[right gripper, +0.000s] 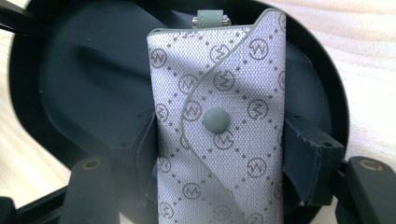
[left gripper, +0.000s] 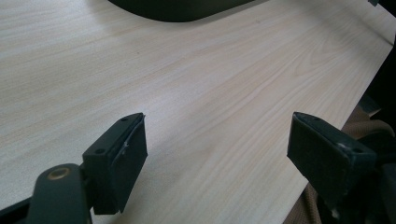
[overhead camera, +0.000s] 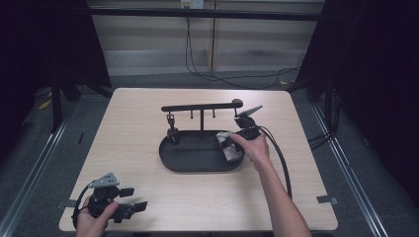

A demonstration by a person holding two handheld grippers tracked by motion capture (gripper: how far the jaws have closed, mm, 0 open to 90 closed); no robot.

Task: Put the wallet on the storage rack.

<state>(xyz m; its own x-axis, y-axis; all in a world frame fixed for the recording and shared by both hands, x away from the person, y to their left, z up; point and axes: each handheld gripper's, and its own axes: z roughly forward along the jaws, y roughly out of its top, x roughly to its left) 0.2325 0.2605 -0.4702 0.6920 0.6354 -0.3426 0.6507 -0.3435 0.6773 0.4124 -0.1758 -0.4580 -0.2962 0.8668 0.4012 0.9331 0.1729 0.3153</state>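
1. The right tool is clenched on a grey patterned pouch; in the right gripper view both black pads press against the pouch's long sides
2. The pouch is woven grey cloth printed with small round logos and dots, with a curved flap held by a round grey snap and a small grey tab at its far end
3. The pouch sits over the black oval tray, at about the tray's 3 o'clock end in the high view; whether it rests on the tray floor or hangs just above it cannot be told
4. The tray lies near the middle of the light wooden surface
5. A black T-shaped rack rises from the tray's 12 o'clock edge, its bar running from 9 to 3 o'clock with small hooks under it
6. A small dark item hangs from the rack near the tray's 10 o'clock edge
7. The left tool is released, its pads wide apart over bare wood in the left gripper view with nothing between them
8. It rests at about 7 o'clock on the surface, well apart from the tray, held in the person's left hand
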